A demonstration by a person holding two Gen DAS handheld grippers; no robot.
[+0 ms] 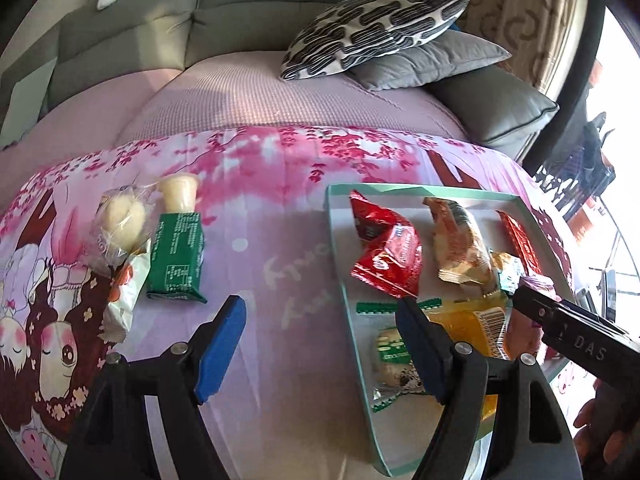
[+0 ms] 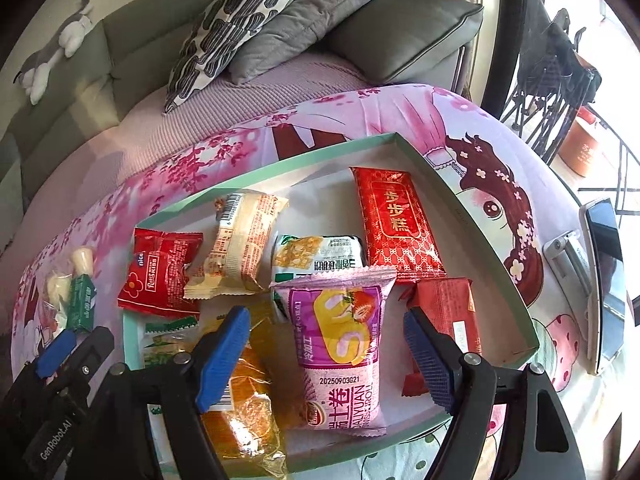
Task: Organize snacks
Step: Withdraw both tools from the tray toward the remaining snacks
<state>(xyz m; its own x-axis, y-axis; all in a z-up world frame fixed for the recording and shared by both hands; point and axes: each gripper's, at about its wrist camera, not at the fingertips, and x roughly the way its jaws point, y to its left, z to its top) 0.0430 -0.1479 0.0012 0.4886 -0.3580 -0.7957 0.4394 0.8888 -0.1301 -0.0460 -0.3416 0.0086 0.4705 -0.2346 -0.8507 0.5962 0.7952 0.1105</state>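
Your tray (image 2: 460,196), the shallow green-rimmed box at centre of the right wrist view, already holds most of the snacks: the pink Swiss-roll pack (image 2: 340,344) at lower centre, an orange pack (image 2: 248,396) to its left, two red packs (image 2: 396,220) toward the upper right, a cream pack (image 2: 240,240) and a crumpled red pack (image 2: 160,276) at left. Judged from this, the sorting is well advanced. Outstanding items sit outside the tray on the bench (image 1: 280,240): a green pack (image 1: 176,256), a jelly cup (image 1: 179,194) and a clear-wrapped bun (image 1: 120,220), all in the left of the left wrist view. Your left claw (image 1: 320,336) is released and grasps nothing. Your right claw (image 2: 326,344) is likewise released, straddling the pink pack without its pads pressing on it.
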